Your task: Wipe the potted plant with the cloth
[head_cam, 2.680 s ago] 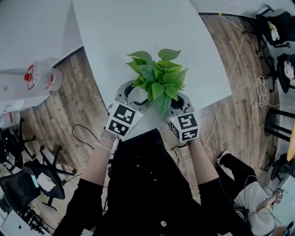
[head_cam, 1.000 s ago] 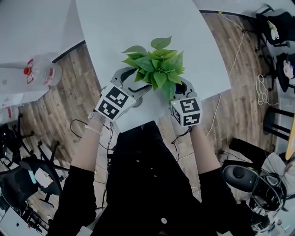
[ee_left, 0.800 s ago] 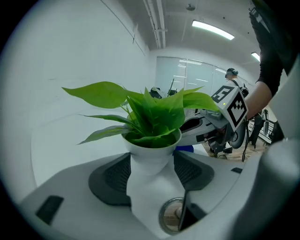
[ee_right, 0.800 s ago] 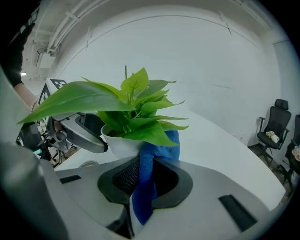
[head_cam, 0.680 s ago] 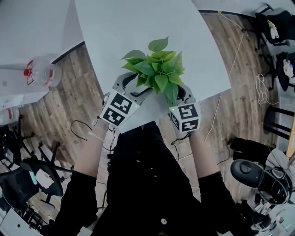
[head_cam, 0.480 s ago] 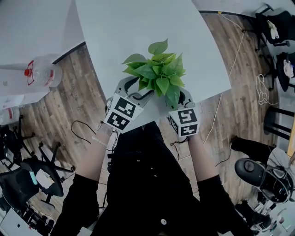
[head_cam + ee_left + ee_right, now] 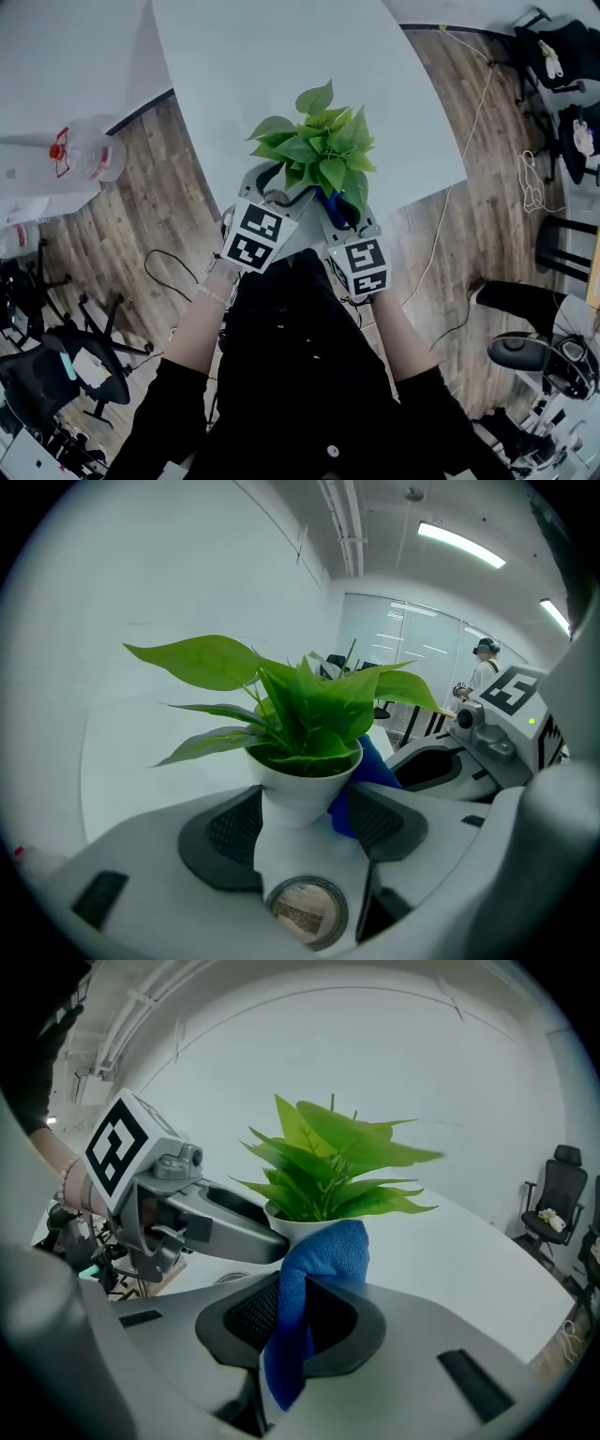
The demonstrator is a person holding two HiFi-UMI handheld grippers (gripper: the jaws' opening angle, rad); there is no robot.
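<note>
In slides the right claw (image 7: 300, 1314), clamped on the blue fluffy cloth (image 7: 323, 1252), now against the green leafy plant's (image 7: 319, 145) white pot (image 7: 302, 791), which the left claw (image 7: 305, 822) grips at the white surface's (image 7: 281, 75) near edge

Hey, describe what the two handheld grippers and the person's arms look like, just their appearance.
Both the left gripper and right gripper have smooth light-grey shells with dark textured pads. Each carries a white cube with black square markers. The person wears black sleeves and a pale beaded bracelet on the left wrist.
</note>
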